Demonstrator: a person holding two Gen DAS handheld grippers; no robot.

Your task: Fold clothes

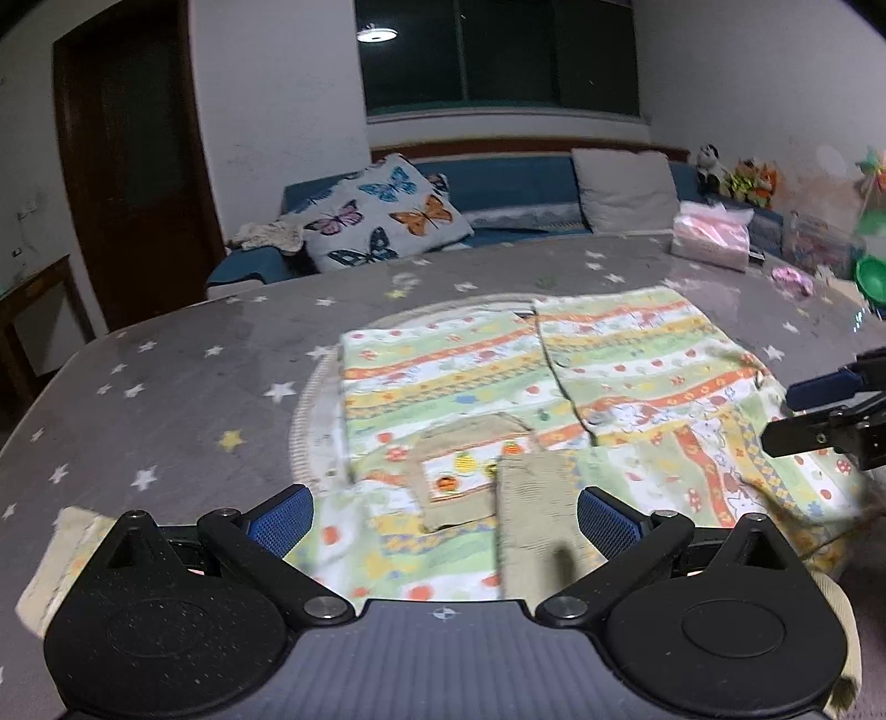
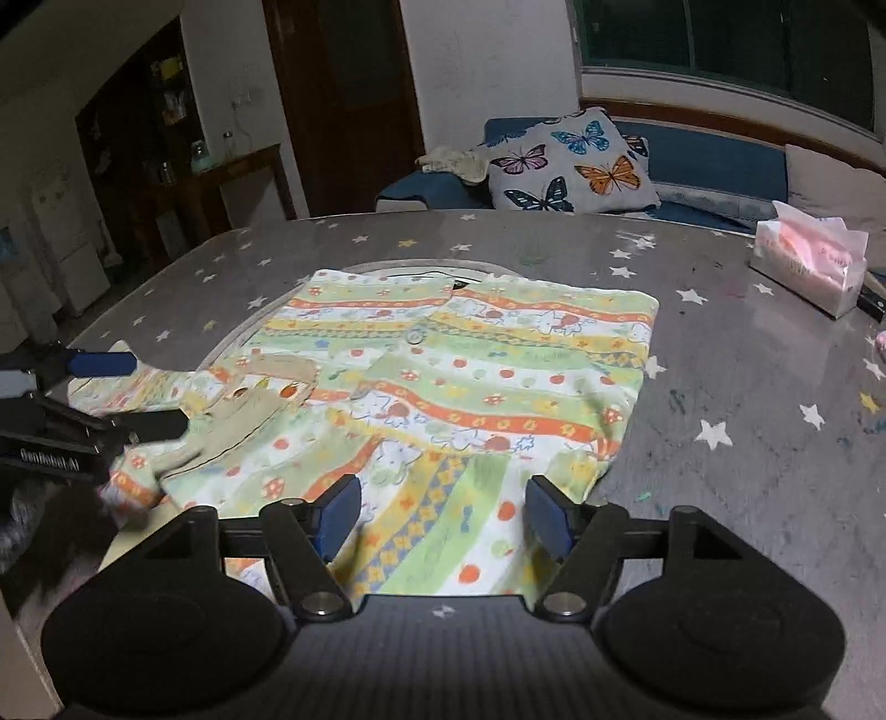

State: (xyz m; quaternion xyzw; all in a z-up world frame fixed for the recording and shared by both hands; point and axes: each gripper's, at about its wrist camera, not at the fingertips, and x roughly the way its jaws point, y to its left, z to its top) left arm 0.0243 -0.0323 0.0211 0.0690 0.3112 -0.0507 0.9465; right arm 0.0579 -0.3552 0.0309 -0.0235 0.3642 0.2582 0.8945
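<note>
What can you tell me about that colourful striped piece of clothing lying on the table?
The garment is a small, soft cotton-like top, striped green, orange, yellow and white with cartoon prints, a button at the front and a beige-trimmed pocket. It lies mostly flat on the star-patterned table, its near edge rumpled. Both pairs of fingers stand open around its near edge, not pinching it.

Night scene: dark window [image 1: 498, 52] top centre reflecting a ceiling lamp [image 1: 376, 35]. White walls [image 1: 266, 99], dark wooden door [image 1: 127, 160] upper left. Blue sofa [image 1: 515, 185] mid-frame with butterfly cushion [image 1: 385, 213]. Grey star-print table [image 1: 166, 387] fills the foreground.
</note>
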